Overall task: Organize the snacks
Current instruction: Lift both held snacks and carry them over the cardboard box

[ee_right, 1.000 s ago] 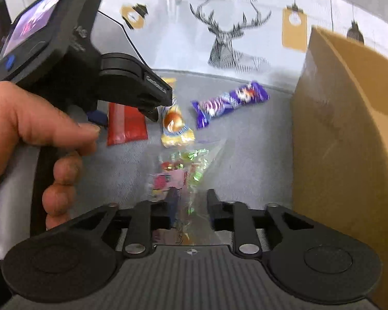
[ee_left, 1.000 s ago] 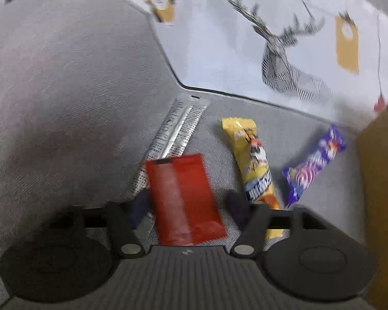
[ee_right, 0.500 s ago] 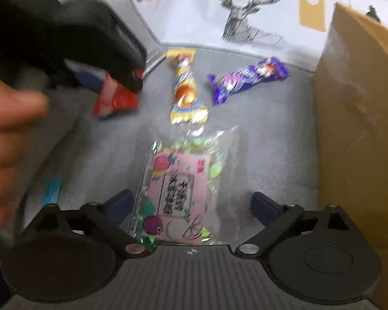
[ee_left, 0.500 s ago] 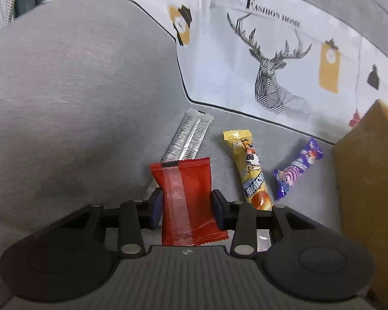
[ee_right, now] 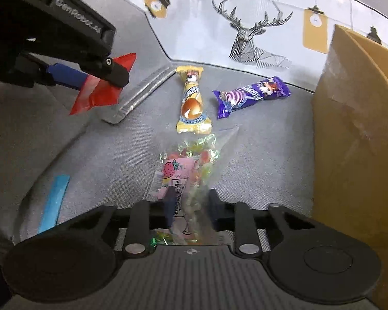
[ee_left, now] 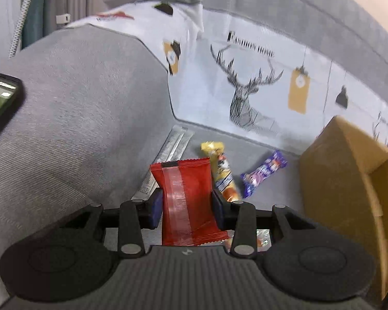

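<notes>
grey sofa seat (ee_right: 258,155) | deer-print cushion (ee_right: 245,25) upright at back | phone (ee_left: 0,98) on armrest | striped cable (ee_left: 20,15) behind

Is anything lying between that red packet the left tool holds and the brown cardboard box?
Yes: the yellow snack and purple snack lie on the sofa between the red packet and the cardboard box. But the left tool holds the packet raised, so it looks able to pass over them.
</notes>
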Demonstrator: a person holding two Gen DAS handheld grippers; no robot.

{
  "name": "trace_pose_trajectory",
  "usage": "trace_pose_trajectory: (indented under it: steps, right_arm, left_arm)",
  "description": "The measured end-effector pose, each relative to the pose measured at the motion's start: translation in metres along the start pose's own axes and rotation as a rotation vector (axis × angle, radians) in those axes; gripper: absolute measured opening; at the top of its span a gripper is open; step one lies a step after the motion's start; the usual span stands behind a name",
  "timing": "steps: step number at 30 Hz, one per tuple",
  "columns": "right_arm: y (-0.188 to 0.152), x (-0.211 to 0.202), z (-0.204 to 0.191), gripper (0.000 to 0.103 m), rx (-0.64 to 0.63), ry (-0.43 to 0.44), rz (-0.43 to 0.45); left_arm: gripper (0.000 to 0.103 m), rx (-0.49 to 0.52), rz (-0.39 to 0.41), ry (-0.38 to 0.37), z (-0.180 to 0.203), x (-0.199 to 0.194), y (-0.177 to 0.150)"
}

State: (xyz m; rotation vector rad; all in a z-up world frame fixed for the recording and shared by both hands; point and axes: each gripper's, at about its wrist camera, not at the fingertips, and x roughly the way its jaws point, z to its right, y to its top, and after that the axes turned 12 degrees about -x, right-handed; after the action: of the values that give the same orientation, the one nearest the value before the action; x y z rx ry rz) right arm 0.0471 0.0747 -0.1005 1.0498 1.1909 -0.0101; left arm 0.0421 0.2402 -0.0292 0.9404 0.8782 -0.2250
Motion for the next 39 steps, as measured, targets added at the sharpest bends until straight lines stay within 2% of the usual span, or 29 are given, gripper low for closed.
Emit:
trace_pose_trajectory:
  steps: [5, 11, 14, 20, 25, 30, 35, 39]
  right_arm:
    - [-0.009, -0.027, 0.000, 0.020, -0.014, -0.019, 0.101]
    - [-0.011, -0.075, 0.004, 0.020, -0.022, 0.000, 0.226]
    - [-0.011, -0.101, 0.004, 0.020, -0.040, -0.024, 0.286]
    - [-0.037, -0.164, 0.026, 0.020, 0.044, -0.132, 0.409]
    - [-0.059, -0.225, 0.064, 0.020, 0.114, -0.182, 0.511]
    - [-0.085, -0.279, 0.104, 0.021, 0.181, -0.255, 0.562]
    - [-0.122, -0.311, 0.141, 0.021, 0.340, -0.323, 0.640]
    - [-0.156, -0.303, 0.155, 0.021, 0.426, -0.376, 0.644]
  left_arm:
    - [0.044, -0.053, 0.097, -0.090, -0.003, -0.032, -0.004]
    - [0.044, -0.014, 0.196, -0.180, 0.010, -0.069, -0.019]
    - [0.044, 0.016, 0.230, -0.220, 0.019, -0.083, -0.029]
    - [0.044, 0.071, 0.248, -0.255, 0.035, -0.091, -0.046]
    - [0.044, 0.078, 0.231, -0.316, 0.040, -0.099, -0.061]
    - [0.044, 0.123, 0.212, -0.378, 0.045, -0.108, -0.078]
    - [0.044, 0.203, 0.212, -0.415, 0.056, -0.114, -0.097]
    - [0.044, 0.262, 0.241, -0.417, 0.066, -0.116, -0.110]
